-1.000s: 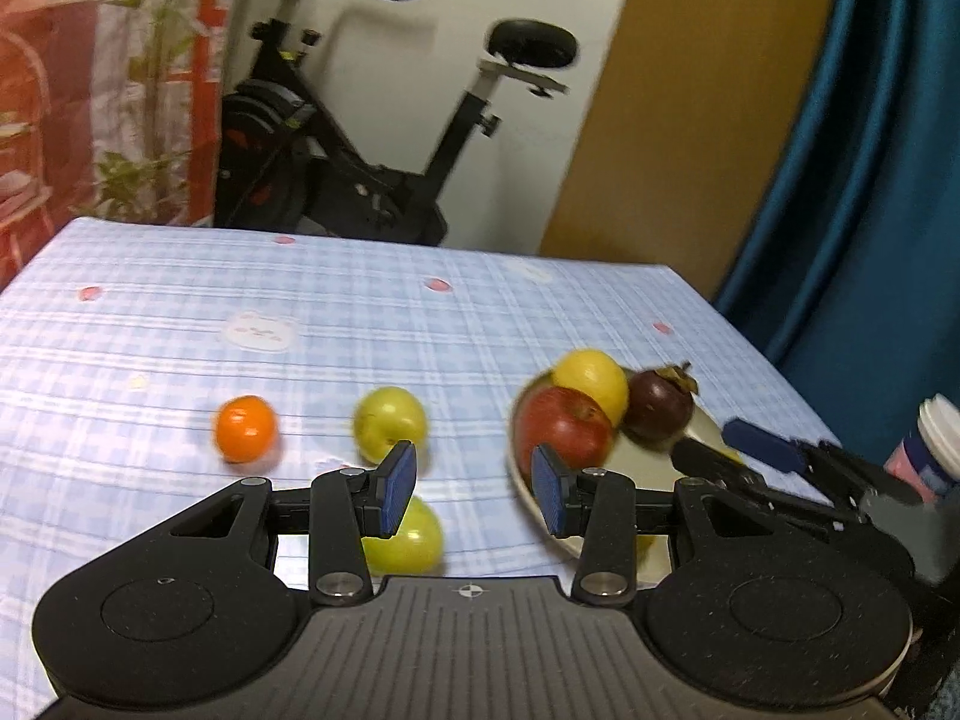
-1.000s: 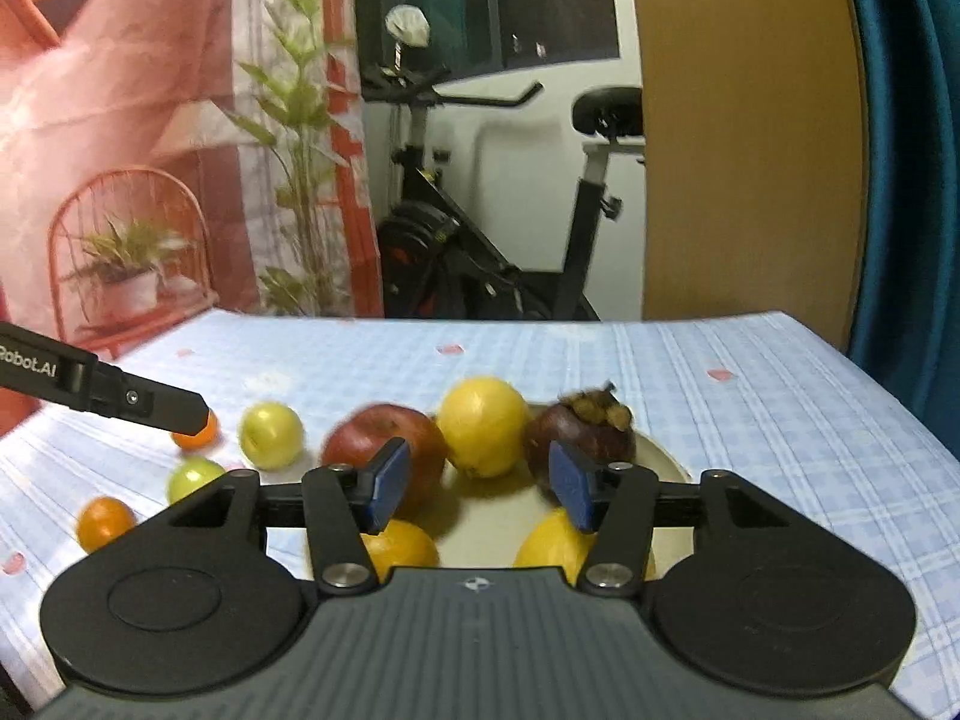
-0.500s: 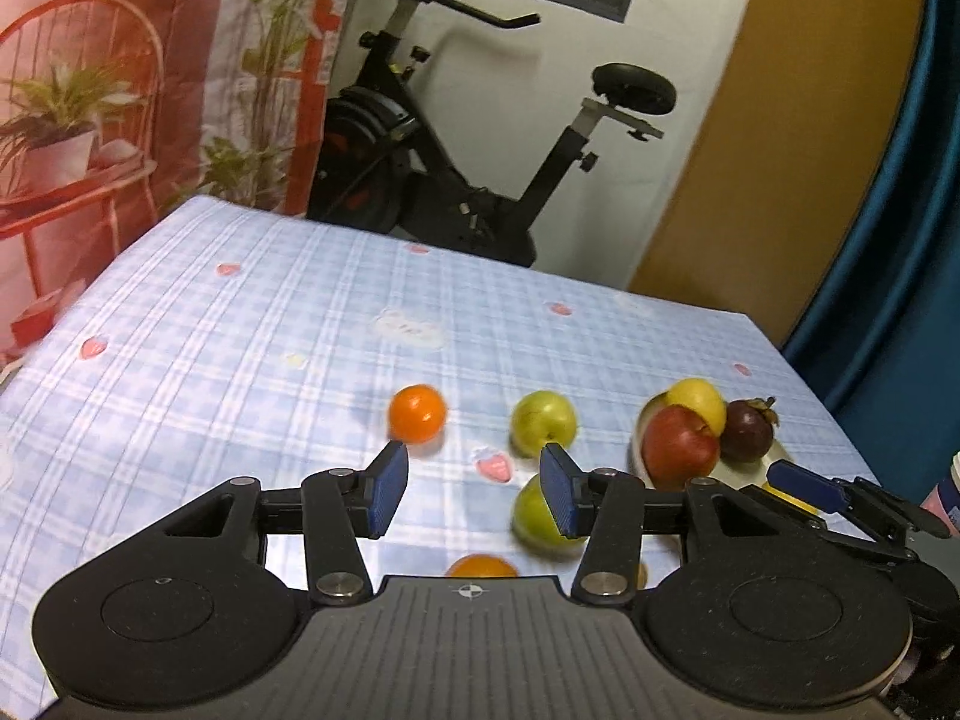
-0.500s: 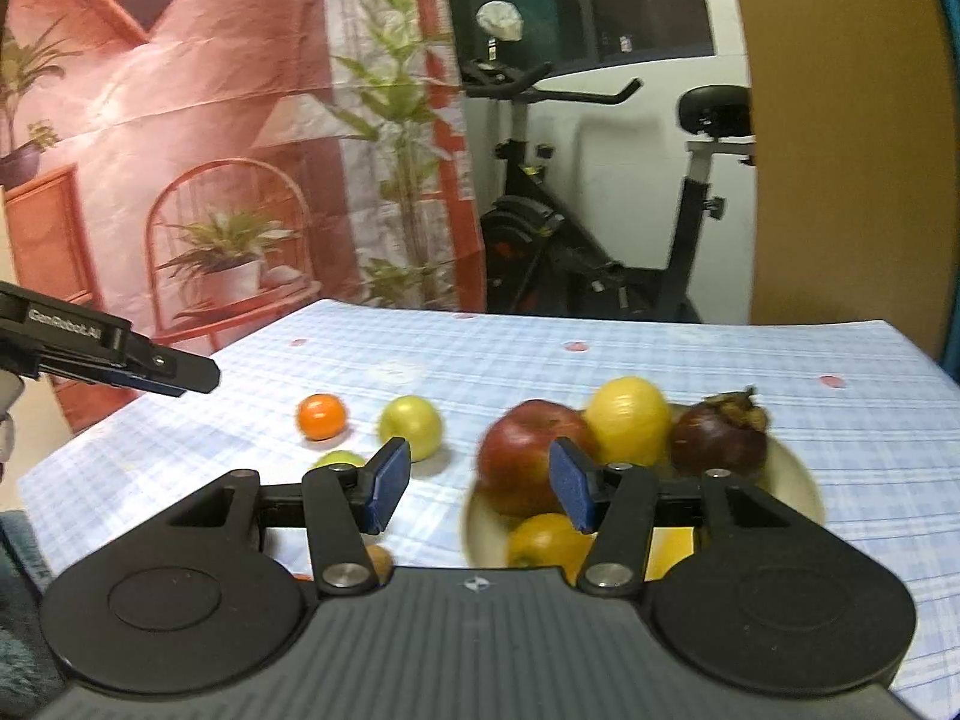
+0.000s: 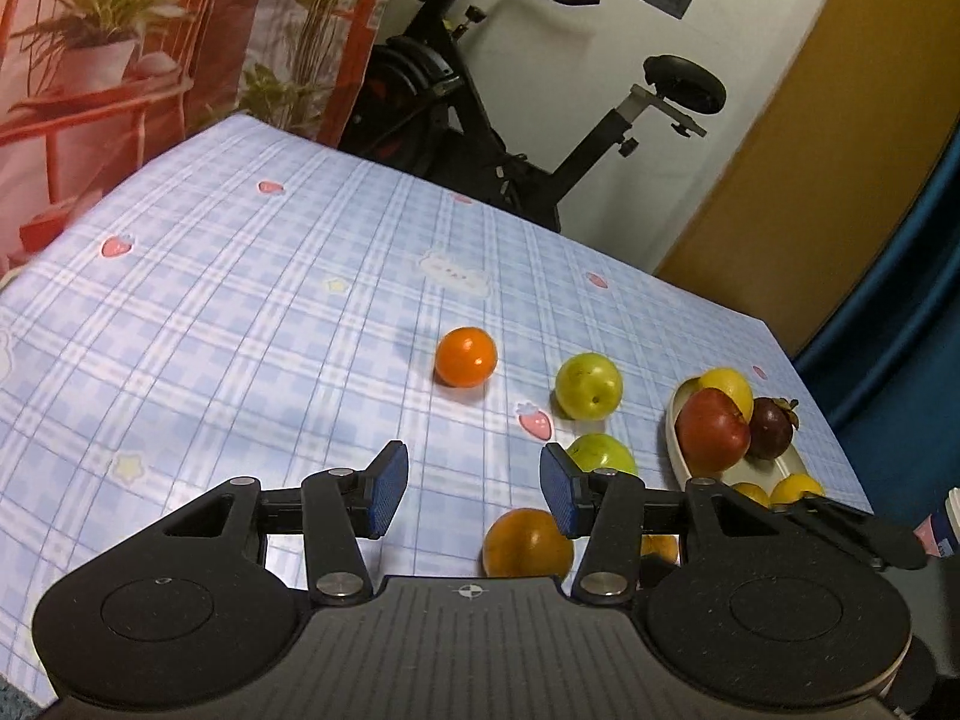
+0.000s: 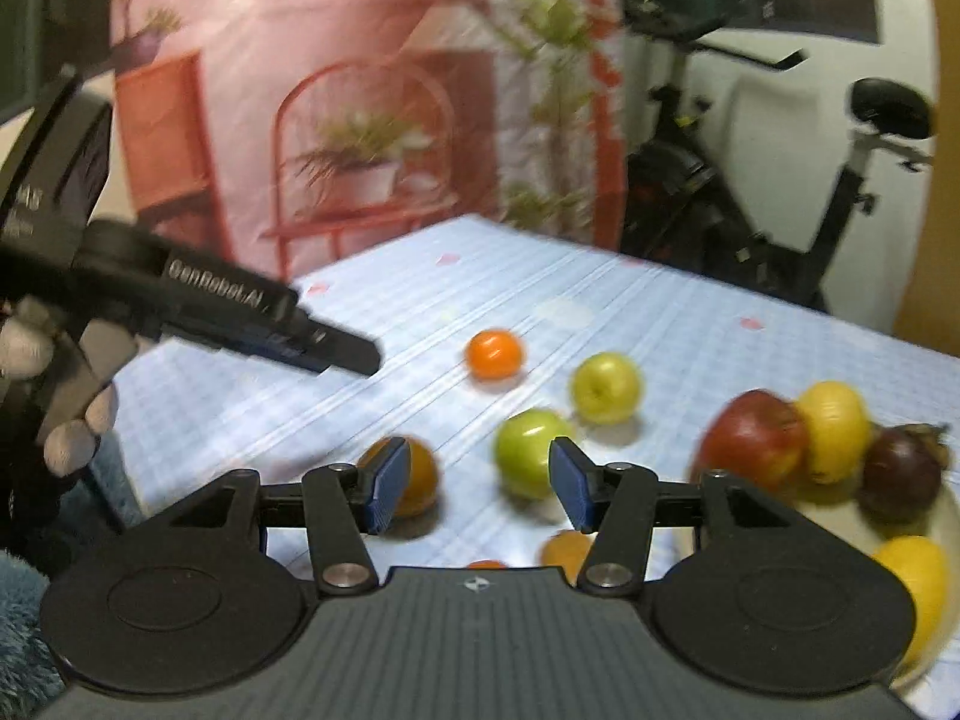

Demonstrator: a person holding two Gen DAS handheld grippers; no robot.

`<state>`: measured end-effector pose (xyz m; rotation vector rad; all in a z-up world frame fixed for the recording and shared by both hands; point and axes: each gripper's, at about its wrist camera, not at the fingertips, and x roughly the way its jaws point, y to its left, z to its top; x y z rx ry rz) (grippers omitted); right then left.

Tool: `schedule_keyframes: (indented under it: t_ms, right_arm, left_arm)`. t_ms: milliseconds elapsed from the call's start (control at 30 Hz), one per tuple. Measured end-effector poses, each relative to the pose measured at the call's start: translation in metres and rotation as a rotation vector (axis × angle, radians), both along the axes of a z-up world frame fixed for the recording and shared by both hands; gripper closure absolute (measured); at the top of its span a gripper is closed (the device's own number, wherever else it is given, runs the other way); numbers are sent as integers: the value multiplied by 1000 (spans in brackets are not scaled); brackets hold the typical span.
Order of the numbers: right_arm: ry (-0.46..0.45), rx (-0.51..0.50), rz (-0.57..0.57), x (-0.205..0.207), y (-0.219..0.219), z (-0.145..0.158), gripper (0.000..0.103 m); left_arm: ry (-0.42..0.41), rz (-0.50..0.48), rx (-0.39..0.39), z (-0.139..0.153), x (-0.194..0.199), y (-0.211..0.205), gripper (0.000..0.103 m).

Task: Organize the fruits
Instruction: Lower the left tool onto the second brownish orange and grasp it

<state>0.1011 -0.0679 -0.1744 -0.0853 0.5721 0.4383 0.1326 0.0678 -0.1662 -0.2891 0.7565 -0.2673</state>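
A: Left tongs (image 5: 474, 489) open, nothing between the pads; jaws have just been opening. Right tongs (image 6: 480, 483) also open, empty.

B: Fruit positions?

A: Loose on the desk (image 5: 240, 312): far orange (image 5: 466, 356), yellow-green apple (image 5: 588, 386) to its right, green apple (image 5: 602, 455) nearer, near orange (image 5: 528, 543) just below the left tongs. Plate (image 5: 681, 450) at right holds the red apple (image 5: 714, 431), a lemon (image 5: 727, 389), a mangosteen (image 5: 772, 427).

B: Handling?

A: Judgement only: round, smooth-skinned, firm, light. Likely to roll if nudged. Take the near orange across its widest middle, pads on opposite sides, moderate squeeze so the skin does not bruise.

B: Risk?

A: An off-centre grip could squirt it out sideways.
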Motion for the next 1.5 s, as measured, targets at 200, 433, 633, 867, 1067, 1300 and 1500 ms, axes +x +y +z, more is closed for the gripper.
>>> schedule_keyframes:
  t_ms: [200,433,633,867,1067,1300,1500]
  right_arm:
    - [74,-42,98,24,23,-15,48]
    - [108,-79,172,31,41,-27,48]
    - [127,-63,152,38,43,-31,49]
    - [133,-30,113,35,38,-36,51]
    - [129,-17,115,34,36,-37,51]
    - [119,-19,121,31,39,-40,56]
    - [109,-14,105,26,37,-41,56]
  left_arm:
    - [19,-28,-19,-6,2,-2,52]
    - [32,-51,-26,-12,5,-5,52]
    - [49,-62,-36,-15,6,-7,52]
    - [99,-119,-49,-24,5,-16,52]
    - [117,-140,-48,-30,8,-21,52]
    - [137,-141,-62,-38,10,-22,59]
    - [117,-168,-38,-36,8,-29,59]
